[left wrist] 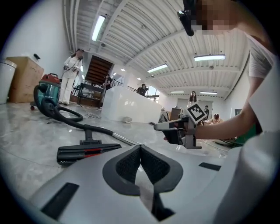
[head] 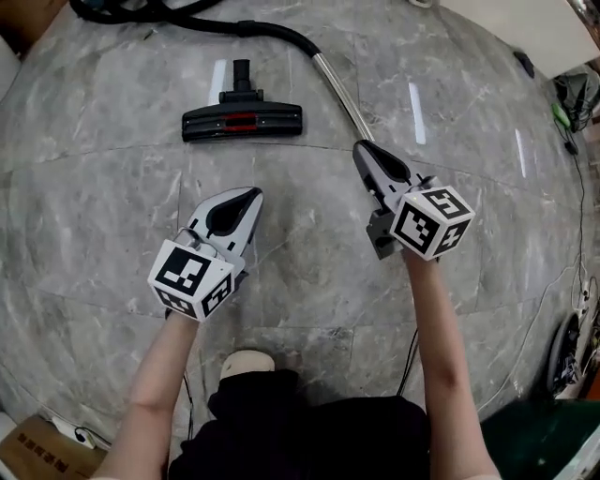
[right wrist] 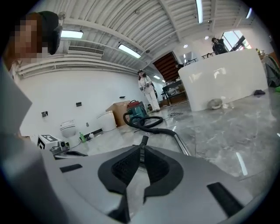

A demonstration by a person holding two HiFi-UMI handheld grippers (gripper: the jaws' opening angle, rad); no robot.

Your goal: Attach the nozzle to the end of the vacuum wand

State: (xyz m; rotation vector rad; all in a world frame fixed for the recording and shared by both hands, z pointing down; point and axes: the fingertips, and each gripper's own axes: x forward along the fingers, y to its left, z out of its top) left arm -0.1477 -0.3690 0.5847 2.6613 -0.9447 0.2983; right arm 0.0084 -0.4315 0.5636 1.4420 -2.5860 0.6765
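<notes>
My left gripper (head: pixel 247 199) and right gripper (head: pixel 363 150) are both closed and empty. The nozzle (head: pixel 242 120) lies ahead of the left, the wand (head: pixel 341 92) just past the right's tip. I'd open wide before reaching.

Head view: the hose (head: pixel 202 21) is cut off by the top edge. The near end of the wand (head: pixel 337 89) meets the tip of the right gripper (head: pixel 362 147) and cannot be made out. A box (head: pixel 37 457) is cropped at the lower left corner. Dark items (head: pixel 574 98) at the right edge cannot be identified.

Right gripper view: only the neck of the nozzle (right wrist: pixel 143 141) is seen above the jaws; the rest is hidden.

Left gripper view: distant people (left wrist: pixel 192 97) are too small to be told.
</notes>
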